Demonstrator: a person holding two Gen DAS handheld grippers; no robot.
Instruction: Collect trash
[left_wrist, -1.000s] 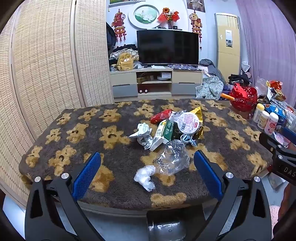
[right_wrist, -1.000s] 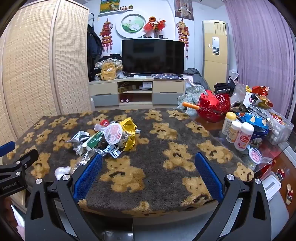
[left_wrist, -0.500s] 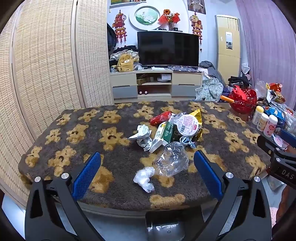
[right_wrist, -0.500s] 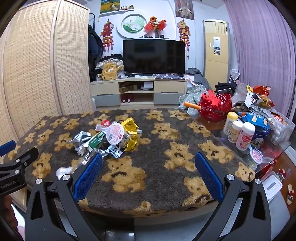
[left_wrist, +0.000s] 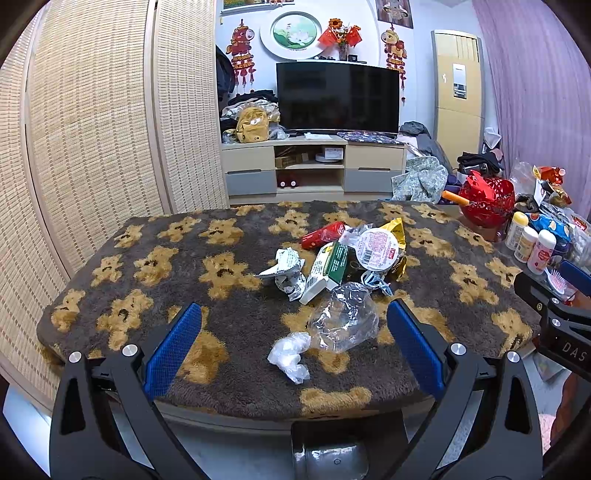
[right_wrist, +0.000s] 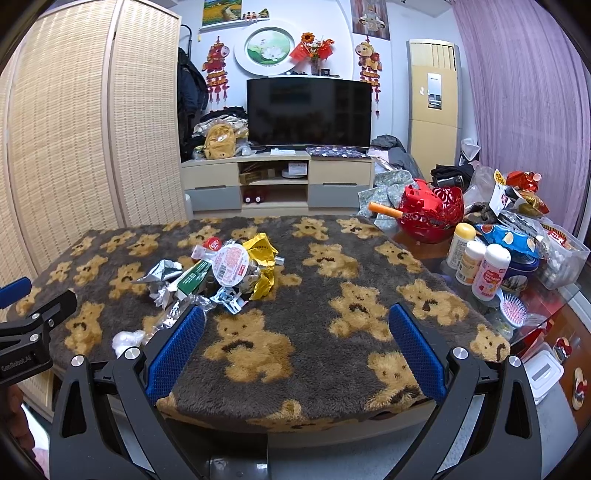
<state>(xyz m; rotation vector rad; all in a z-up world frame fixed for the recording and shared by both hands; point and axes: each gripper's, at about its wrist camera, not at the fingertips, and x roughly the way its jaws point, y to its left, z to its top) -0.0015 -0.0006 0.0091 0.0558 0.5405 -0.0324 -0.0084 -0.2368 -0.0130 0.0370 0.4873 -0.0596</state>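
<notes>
A pile of trash lies on the bear-patterned blanket (left_wrist: 147, 266): a round white lid (left_wrist: 378, 246), a yellow wrapper (left_wrist: 397, 229), a red packet (left_wrist: 323, 234), a green and white carton (left_wrist: 328, 269), crumpled foil (left_wrist: 286, 267), a clear plastic bag (left_wrist: 343, 321) and a white wad (left_wrist: 290, 354). My left gripper (left_wrist: 293, 347) is open and empty, near the front table edge, with the wad and bag between its fingers in the view. My right gripper (right_wrist: 295, 347) is open and empty, to the right of the pile (right_wrist: 229, 266).
A red basket (right_wrist: 432, 216), several small bottles (right_wrist: 480, 264), a blue snack bag (right_wrist: 511, 240), a hairbrush (right_wrist: 513, 301) and a clear box (right_wrist: 565, 258) crowd the glass table to the right. A TV stand (left_wrist: 314, 166) and woven screens (left_wrist: 92, 129) stand behind.
Both grippers have drawn back slightly and risen; the pile sits a little farther away in both views. Nothing on the table has moved.
</notes>
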